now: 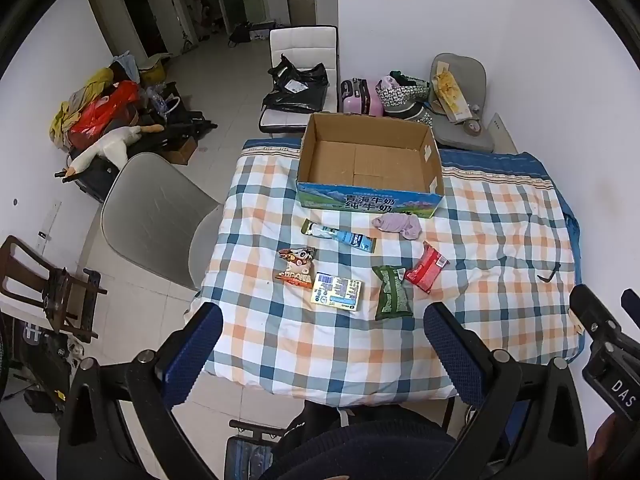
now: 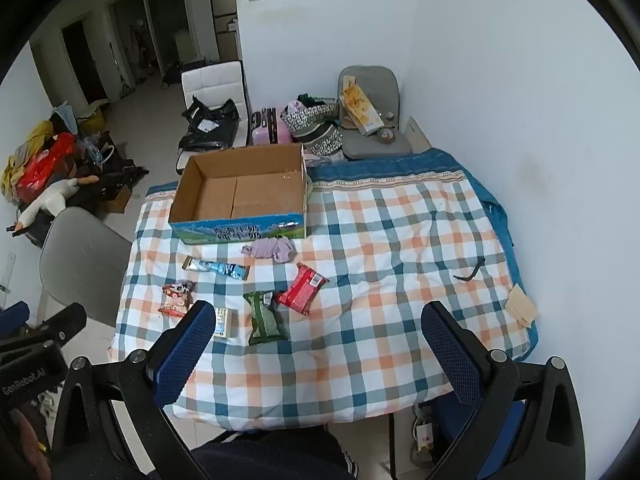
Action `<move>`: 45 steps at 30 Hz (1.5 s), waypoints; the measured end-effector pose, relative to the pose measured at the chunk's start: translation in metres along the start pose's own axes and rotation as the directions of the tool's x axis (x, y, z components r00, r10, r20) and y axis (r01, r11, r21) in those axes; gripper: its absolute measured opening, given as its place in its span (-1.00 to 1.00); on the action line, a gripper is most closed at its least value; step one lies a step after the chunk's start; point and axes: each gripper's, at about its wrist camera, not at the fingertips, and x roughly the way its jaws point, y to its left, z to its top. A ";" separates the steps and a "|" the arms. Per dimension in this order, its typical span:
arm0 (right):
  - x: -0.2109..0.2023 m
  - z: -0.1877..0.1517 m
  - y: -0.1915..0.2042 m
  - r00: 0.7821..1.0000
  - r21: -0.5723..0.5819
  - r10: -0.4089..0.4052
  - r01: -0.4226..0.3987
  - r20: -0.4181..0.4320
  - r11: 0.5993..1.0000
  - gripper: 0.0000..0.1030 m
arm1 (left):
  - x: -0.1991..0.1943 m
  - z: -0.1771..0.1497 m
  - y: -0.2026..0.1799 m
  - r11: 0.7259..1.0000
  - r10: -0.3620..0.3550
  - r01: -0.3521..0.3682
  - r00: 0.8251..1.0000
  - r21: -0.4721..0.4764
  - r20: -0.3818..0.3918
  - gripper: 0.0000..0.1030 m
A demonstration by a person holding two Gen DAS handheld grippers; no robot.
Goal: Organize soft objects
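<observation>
An open, empty cardboard box (image 1: 370, 160) (image 2: 240, 192) stands at the far side of the checked tablecloth (image 1: 500, 240) (image 2: 380, 260). In front of it lie a crumpled lilac cloth (image 1: 398, 226) (image 2: 272, 249), a long blue packet (image 1: 339, 235) (image 2: 216, 269), an orange snack bag (image 1: 295, 267) (image 2: 175, 298), a pale flat pack (image 1: 337, 291) (image 2: 225, 322), a green packet (image 1: 393, 292) (image 2: 264, 318) and a red packet (image 1: 426, 266) (image 2: 302, 288). My left gripper (image 1: 322, 324) and right gripper (image 2: 318, 322) both hover open above the near edge, holding nothing.
A grey chair (image 1: 152, 216) (image 2: 84, 264) stands at the table's left. A thin dark strap (image 2: 470, 272) and a beige folded item (image 2: 520, 306) lie on the right side of the cloth. A white wall is at the right; bags, a pink suitcase (image 1: 360, 96) and chairs sit behind.
</observation>
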 end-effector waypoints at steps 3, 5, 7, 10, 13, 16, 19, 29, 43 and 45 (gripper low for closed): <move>0.002 -0.001 0.012 1.000 -0.019 -0.023 0.022 -0.017 1.000 1.00 | 0.000 0.000 0.001 1.000 -0.001 0.001 1.000 0.001 0.000 1.00; 0.009 -0.003 0.007 0.999 0.001 0.011 -0.011 -0.040 1.000 1.00 | -0.001 0.000 0.002 1.000 -0.001 0.001 1.000 0.002 -0.004 1.00; 0.011 -0.006 0.007 0.999 -0.003 0.012 -0.012 -0.034 1.000 1.00 | 0.000 -0.002 0.002 1.000 0.001 -0.001 1.000 0.004 -0.003 1.00; 0.012 -0.004 0.013 1.000 -0.027 0.008 -0.008 -0.028 1.000 1.00 | 0.001 -0.001 0.003 1.000 0.001 -0.001 1.000 0.002 -0.005 1.00; 0.010 -0.001 0.011 1.000 -0.029 0.013 -0.014 -0.026 0.999 1.00 | 0.002 0.000 0.004 1.000 0.001 -0.001 1.000 0.002 -0.009 1.00; 0.009 0.000 0.012 1.000 -0.029 0.011 -0.012 -0.026 1.000 1.00 | 0.009 -0.004 0.008 1.000 0.003 -0.003 1.000 -0.001 -0.005 1.00; 0.009 0.000 0.013 1.000 -0.027 0.007 -0.008 -0.025 1.000 1.00 | 0.011 -0.006 0.013 1.000 0.004 -0.004 1.000 0.001 -0.004 1.00; 0.007 0.001 0.014 1.000 -0.025 0.006 -0.007 -0.020 1.000 1.00 | 0.010 -0.005 0.013 1.000 0.005 -0.005 1.000 -0.003 -0.003 1.00; 0.007 -0.001 0.012 1.000 -0.028 0.005 -0.006 -0.015 1.000 1.00 | 0.009 -0.005 0.012 1.000 0.007 -0.007 1.000 -0.004 0.003 1.00; 0.005 0.000 0.014 1.000 -0.026 0.002 -0.002 -0.011 1.000 1.00 | 0.004 -0.003 0.016 1.000 0.010 -0.010 1.000 -0.004 0.009 1.00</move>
